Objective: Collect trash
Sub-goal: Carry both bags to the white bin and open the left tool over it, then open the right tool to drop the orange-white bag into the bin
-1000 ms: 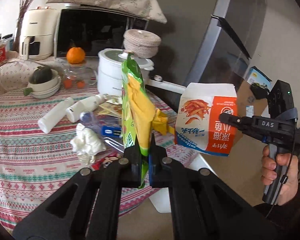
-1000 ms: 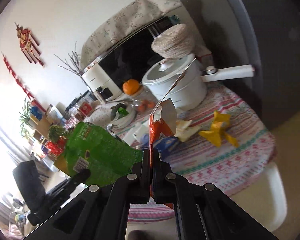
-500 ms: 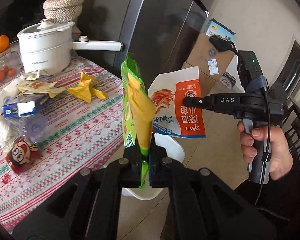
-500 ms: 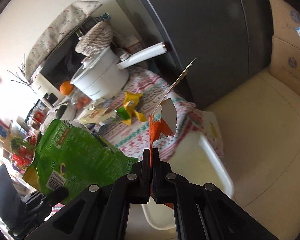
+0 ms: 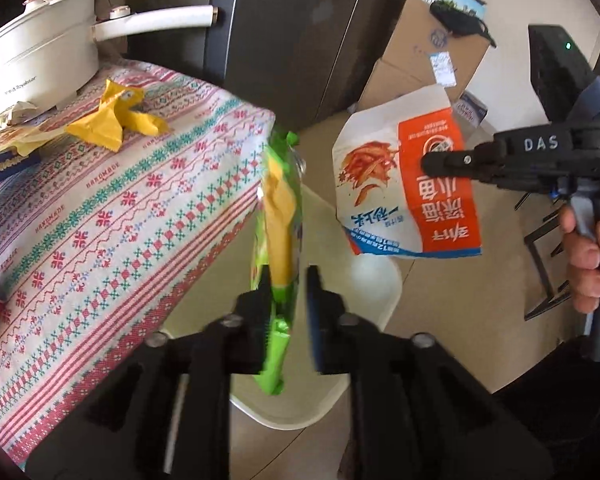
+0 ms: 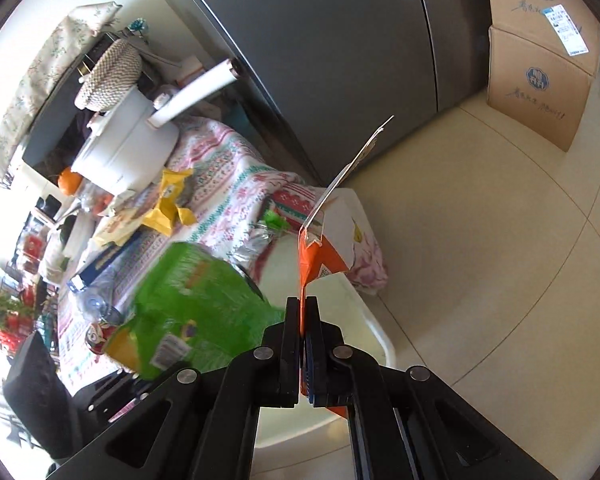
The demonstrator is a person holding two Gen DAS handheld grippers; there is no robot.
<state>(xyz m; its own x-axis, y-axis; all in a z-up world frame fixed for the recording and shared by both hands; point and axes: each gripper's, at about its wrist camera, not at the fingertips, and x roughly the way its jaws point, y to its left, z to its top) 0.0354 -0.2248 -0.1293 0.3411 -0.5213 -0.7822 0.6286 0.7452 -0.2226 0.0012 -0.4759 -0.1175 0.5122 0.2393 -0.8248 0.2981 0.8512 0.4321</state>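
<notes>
Green chip bag (image 5: 278,216) sits loose between the left gripper (image 5: 290,292)'s parted jaws, right above the white bin (image 5: 364,292). Right gripper (image 6: 303,320)'s jaws are clamped on the orange-white bag (image 5: 412,184), also over the bin, beside the bench (image 5: 112,216).

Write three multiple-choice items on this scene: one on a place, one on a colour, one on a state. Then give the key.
1. Where is the white bin?
A. on the table
B. on the floor beside the table
C. on the cardboard box

2. What colour is the crumpled wrapper near the pot?
A. yellow
B. blue
C. black

3. How is the left gripper?
A. shut flat
B. out of view
C. open

Key: 1 B, it sits on tile below the table edge. 2 A, plainly yellow. 3 C, its jaws stand apart around the green bag.
</notes>
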